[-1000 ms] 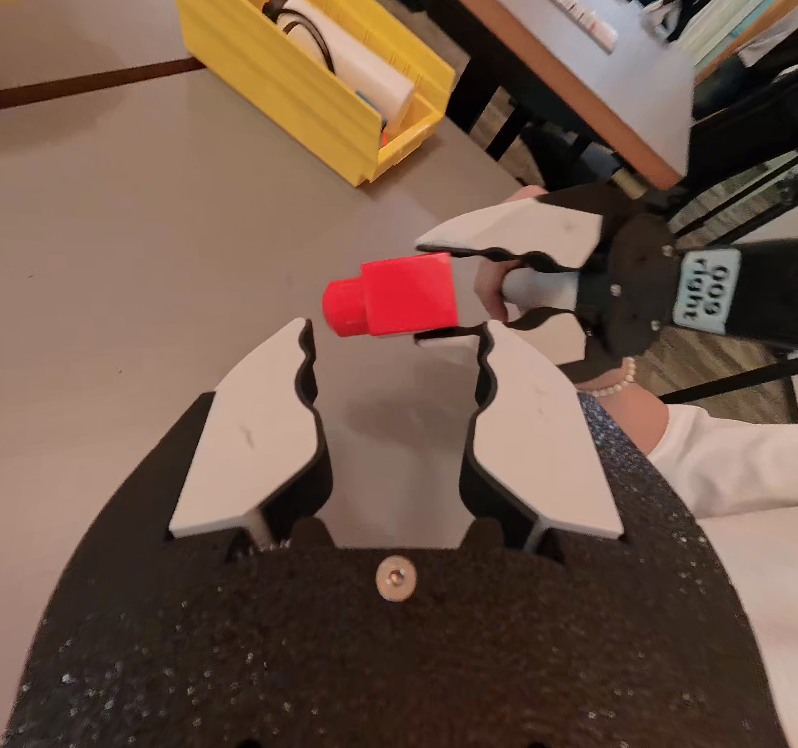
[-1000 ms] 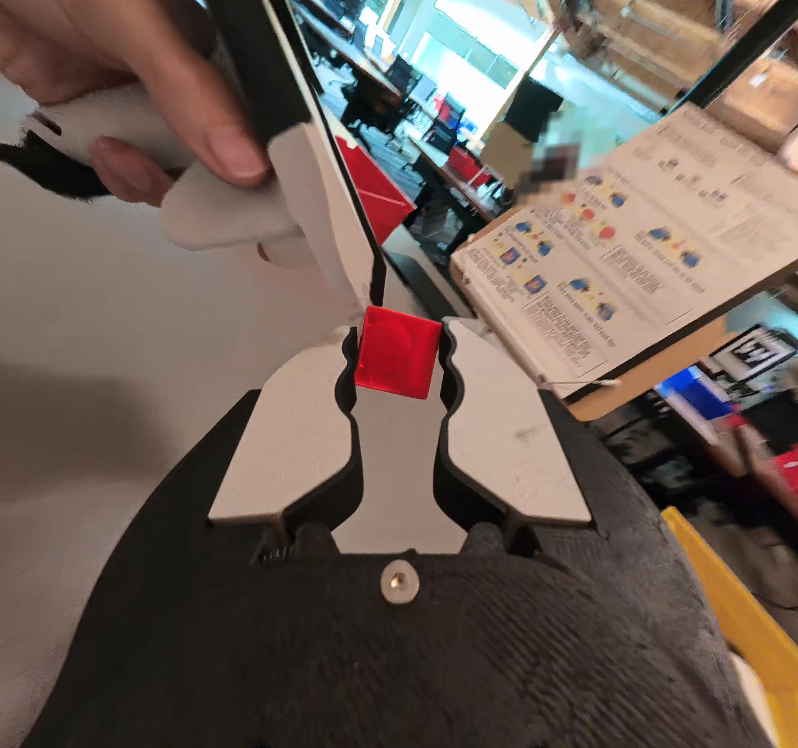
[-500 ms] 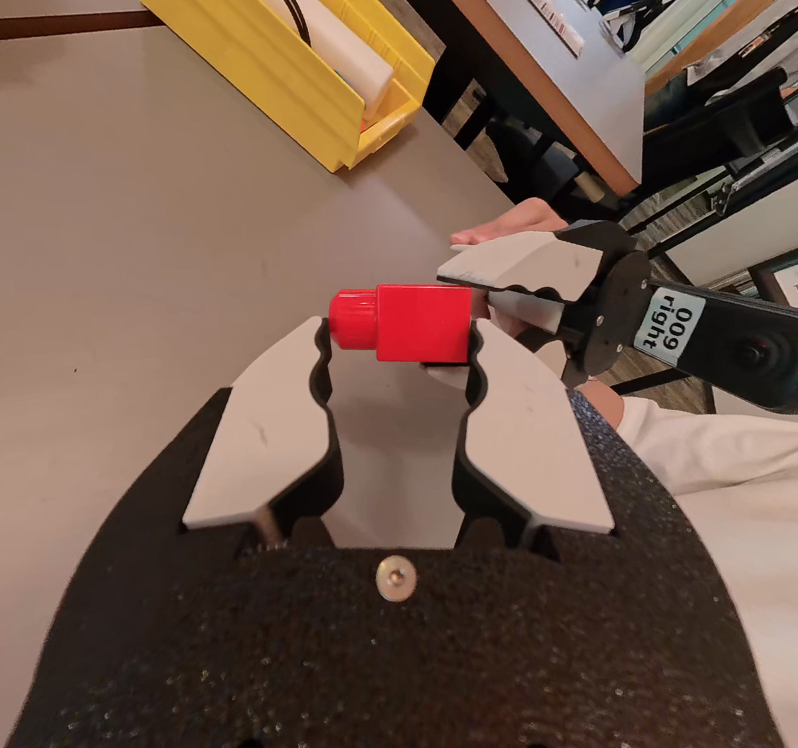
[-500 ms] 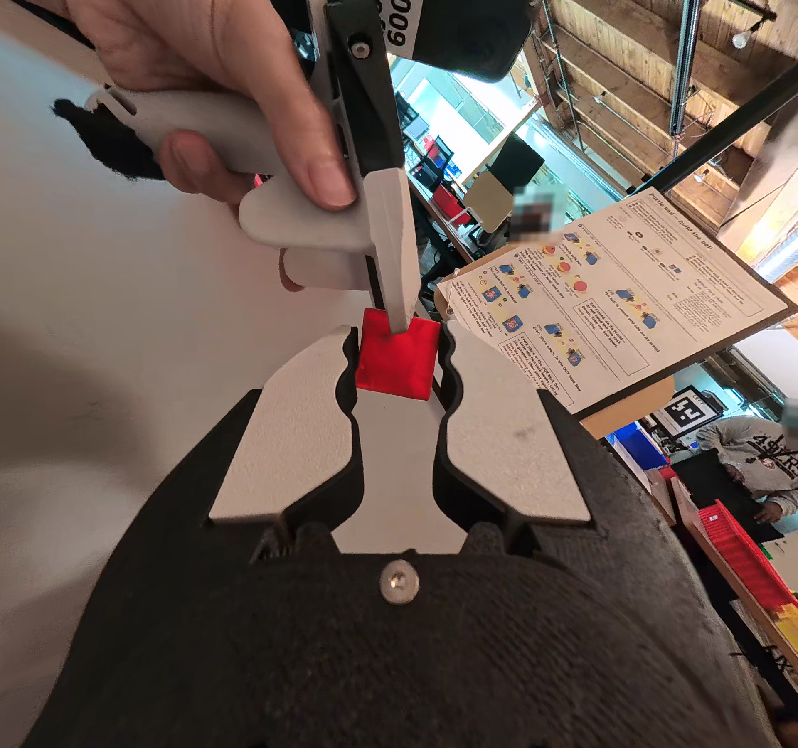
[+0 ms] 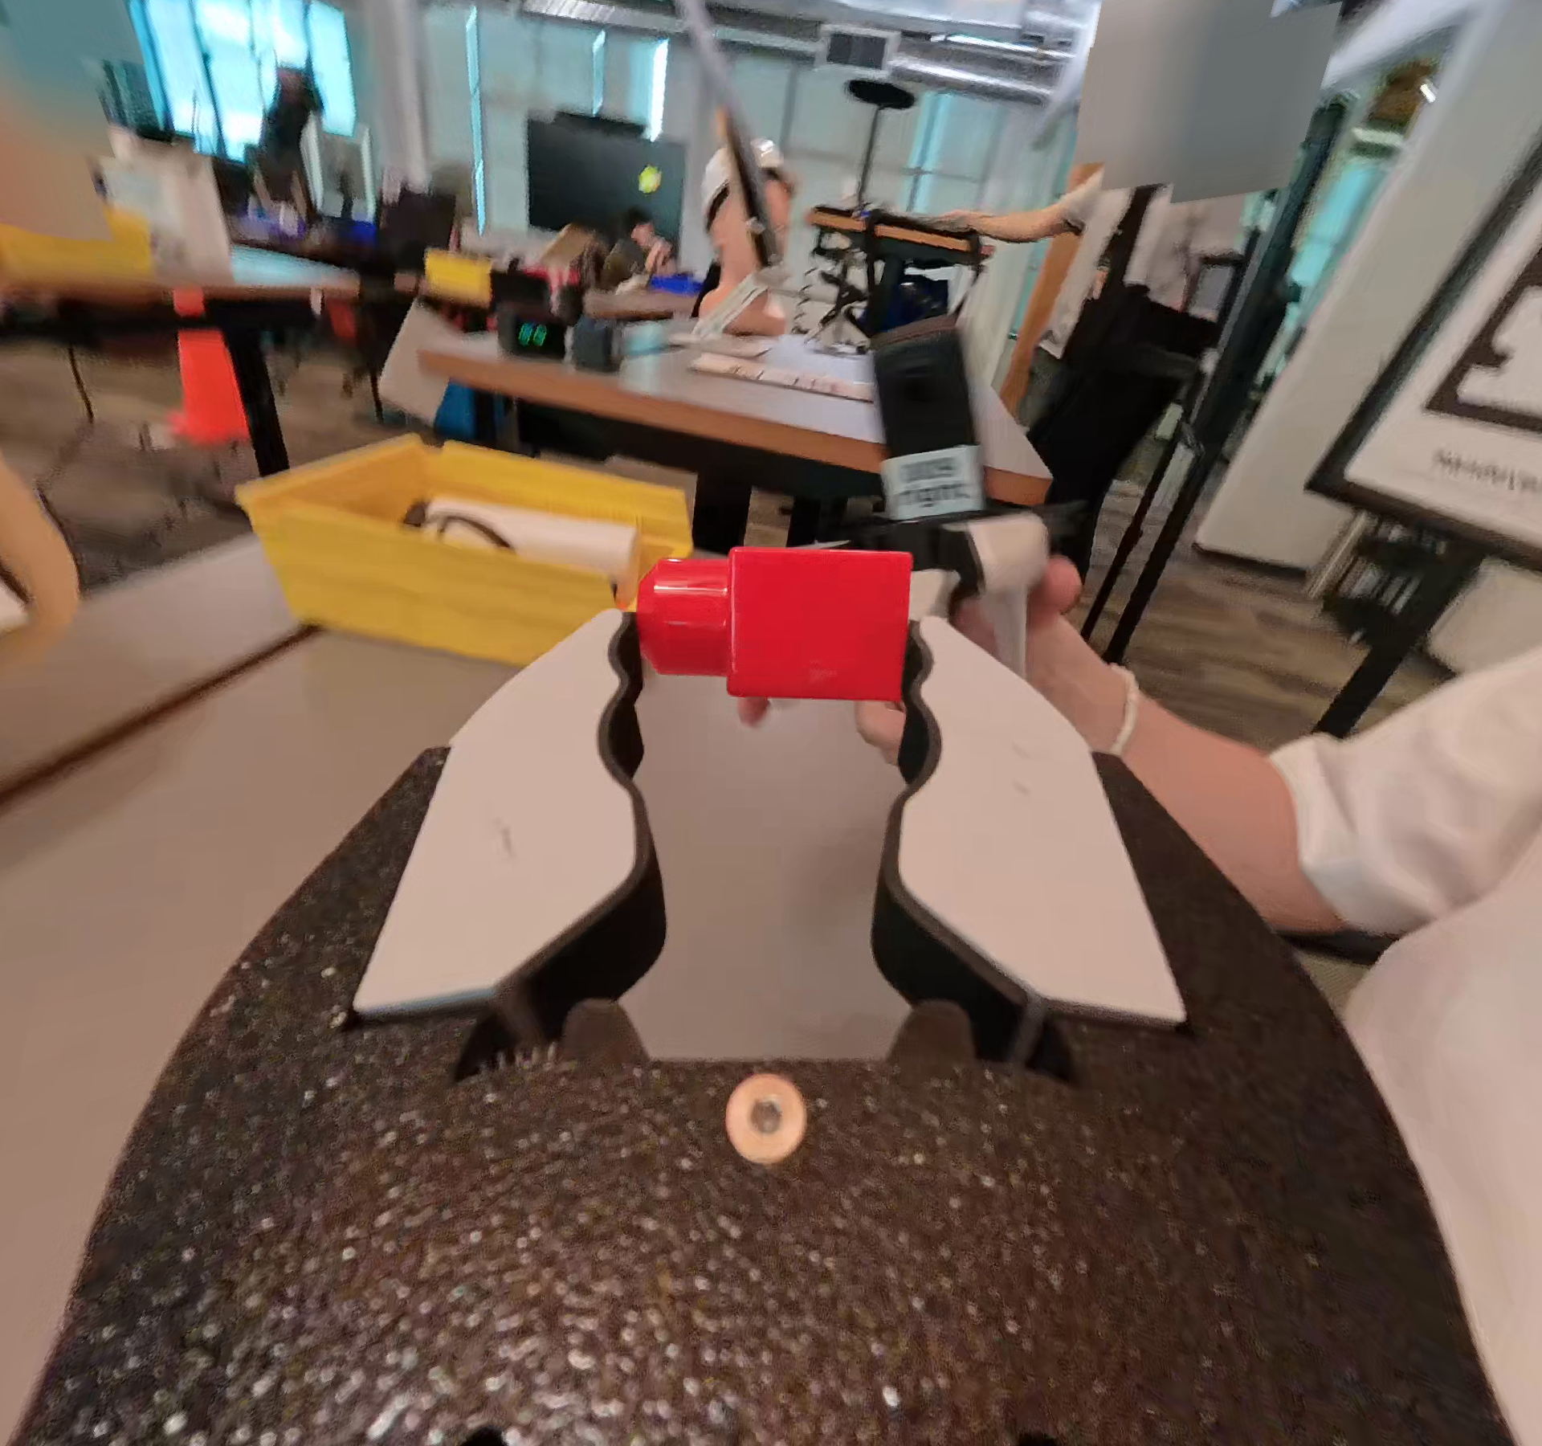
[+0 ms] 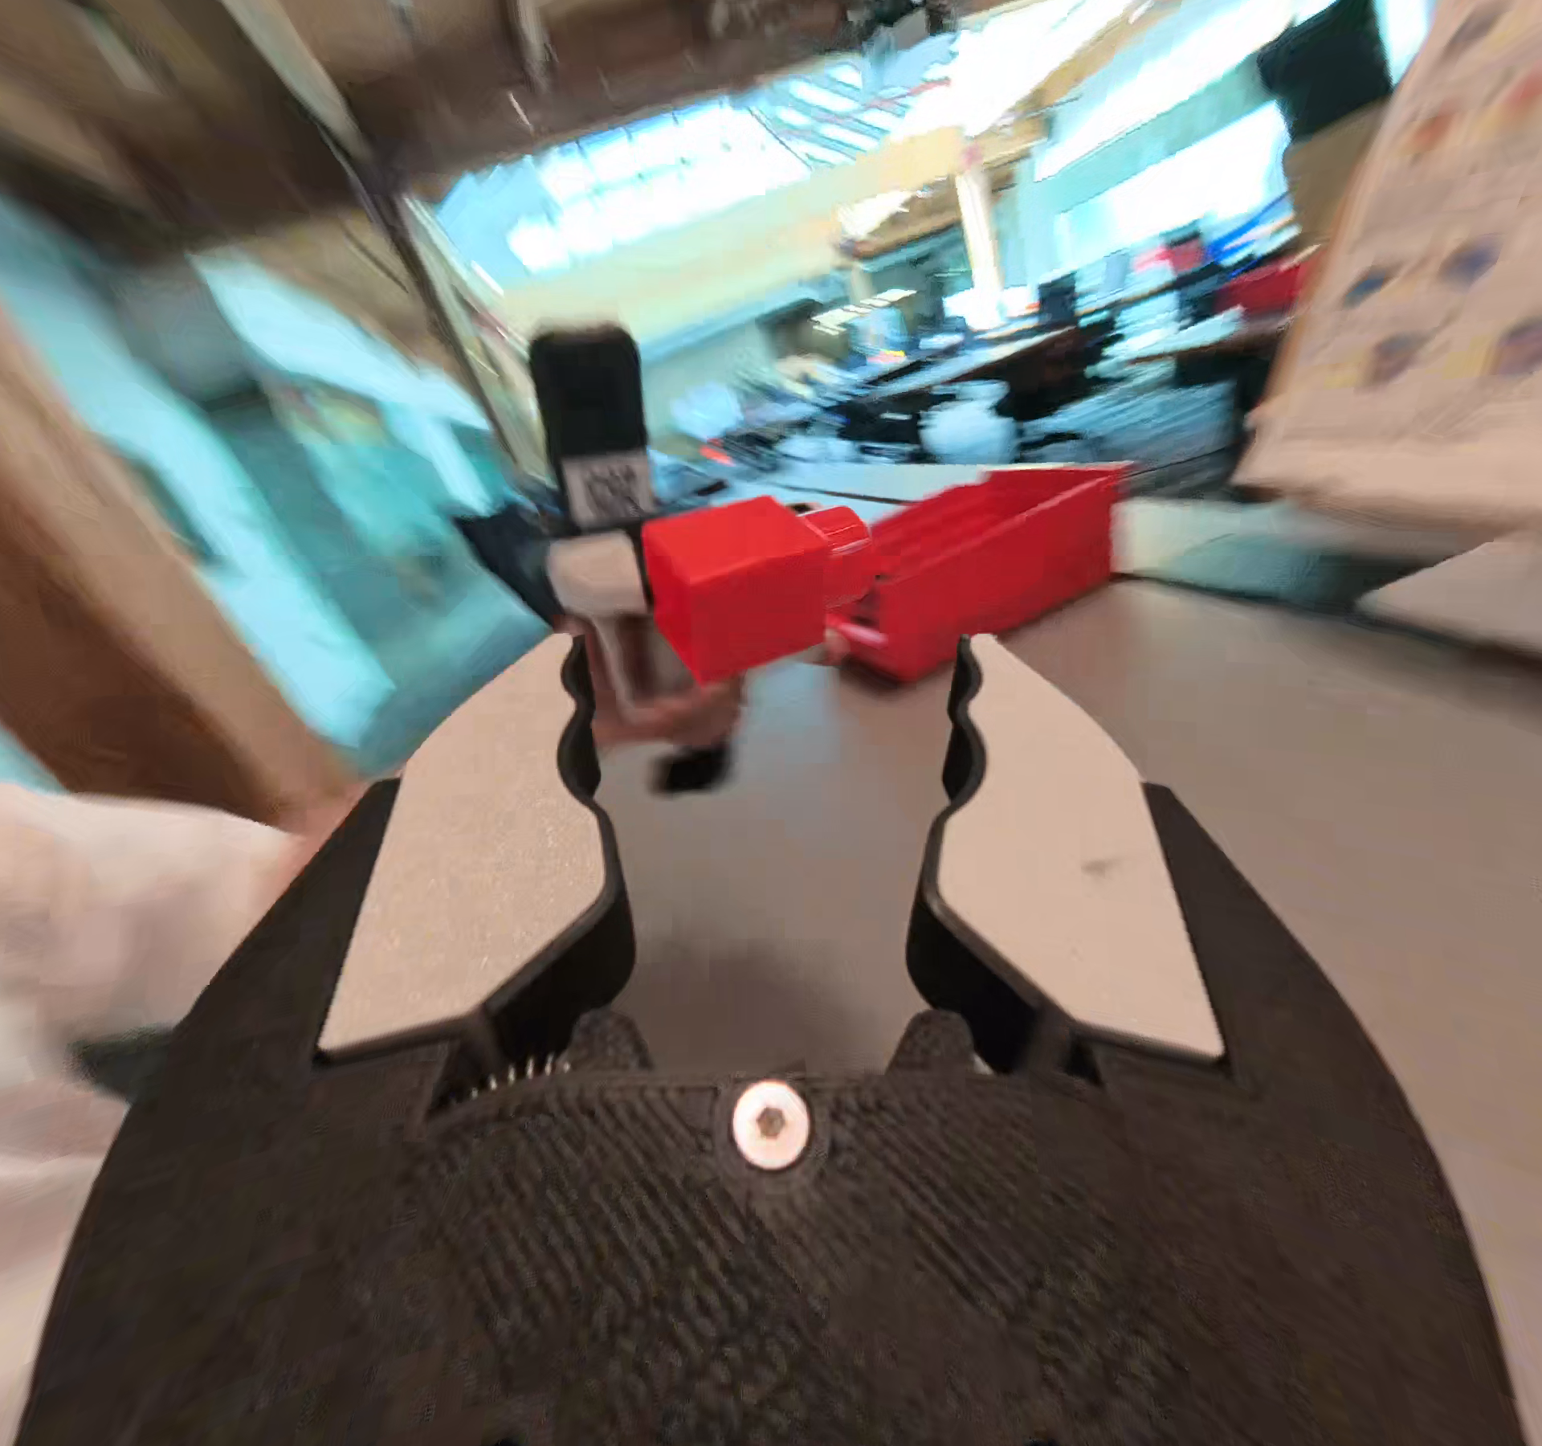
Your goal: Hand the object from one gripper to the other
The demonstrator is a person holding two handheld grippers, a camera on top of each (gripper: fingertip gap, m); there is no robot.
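Where the left wrist view looks along its own fingers, the left hand-held gripper [image 5: 772, 638] is closed on a red block [image 5: 813, 623], a cube with a round stud on one side. The stud points to the left and presses against the left fingertip, while the flat face opposite sits against the right fingertip, so the block hangs in the air above the grey desk [image 5: 209, 822]. Behind the block, the right hand-held gripper [image 5: 959, 563] shows blurred, gripped by a person's hand [image 5: 1026, 638] in a white sleeve; how its jaws stand cannot be told from here. A yellow bin [image 5: 434, 563] holding a white roll stands on the desk further back.

In the right wrist view, which is heavily motion-blurred, the right hand-held gripper [image 6: 768, 655] stands wide open with nothing between its fingers. The red block [image 6: 738, 600] floats just beyond and slightly above the fingertips, clear of both, with its stud towards the right. The left hand-held gripper [image 6: 617, 571] is seen behind and left of the block. A red bin [image 6: 993, 563] sits on the desk [image 6: 1293, 738] behind it
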